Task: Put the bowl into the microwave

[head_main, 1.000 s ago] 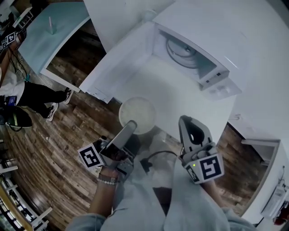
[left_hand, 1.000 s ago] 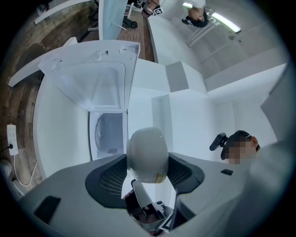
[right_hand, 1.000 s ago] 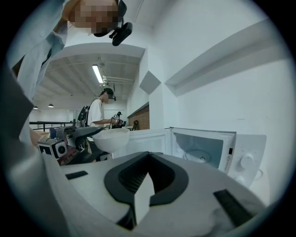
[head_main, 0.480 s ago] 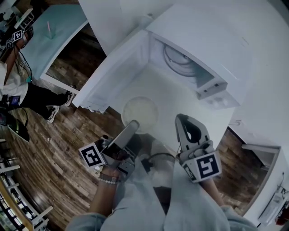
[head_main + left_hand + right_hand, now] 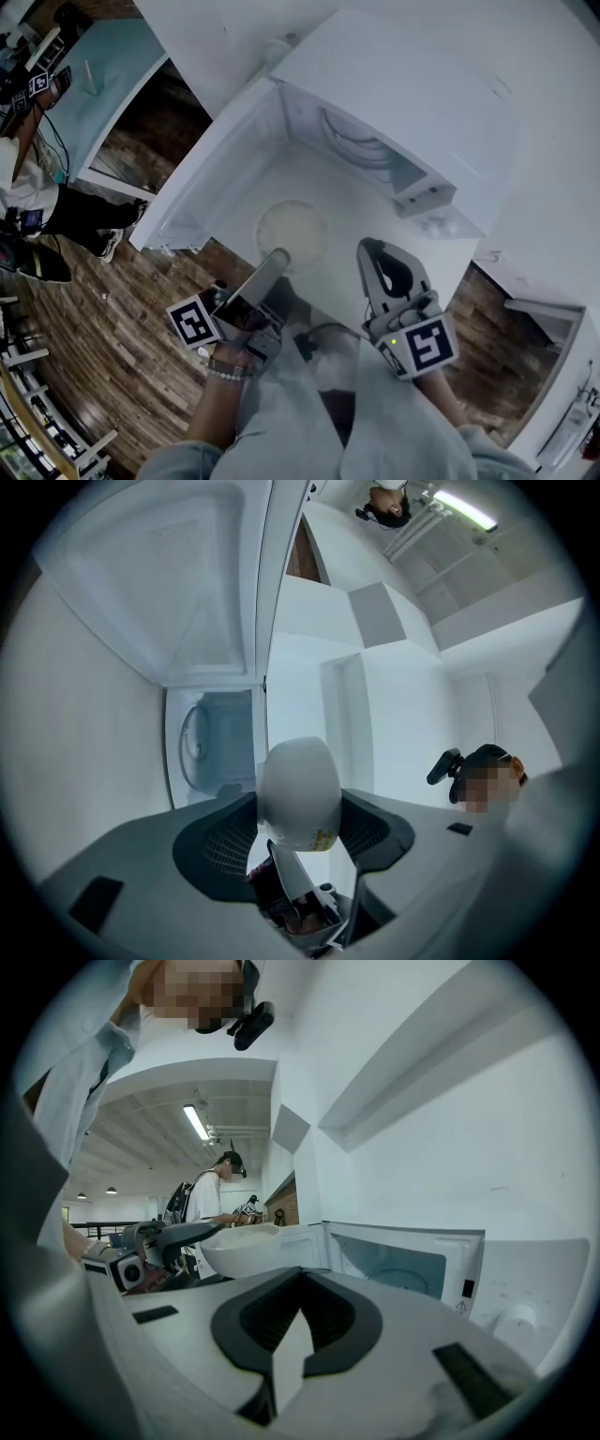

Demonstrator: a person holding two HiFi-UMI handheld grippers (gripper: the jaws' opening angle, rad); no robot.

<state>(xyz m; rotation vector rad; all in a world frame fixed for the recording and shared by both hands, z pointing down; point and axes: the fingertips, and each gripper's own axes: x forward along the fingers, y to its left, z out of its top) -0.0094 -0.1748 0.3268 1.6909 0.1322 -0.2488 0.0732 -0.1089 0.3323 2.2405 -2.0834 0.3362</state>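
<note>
A white bowl [image 5: 292, 232] hangs in front of the open white microwave [image 5: 403, 112], and my left gripper [image 5: 277, 257] is shut on its near rim. In the left gripper view the bowl [image 5: 298, 794] lies on its side between the jaws, with the microwave's cavity and turntable [image 5: 208, 747] beyond it. My right gripper [image 5: 371, 251] is shut and holds nothing, to the right of the bowl and below the control panel [image 5: 439, 217]. From the right gripper view the bowl [image 5: 242, 1246] floats left of the cavity [image 5: 398, 1267].
The microwave door [image 5: 202, 173] swings out to the left of the bowl. A white counter [image 5: 375, 216] carries the microwave. A person [image 5: 33, 202] stands at the far left by a teal table [image 5: 98, 89], on a wooden floor [image 5: 112, 337].
The bowl in my left gripper has come closer to the microwave's opening. The right gripper has kept its place beside it, still shut.
</note>
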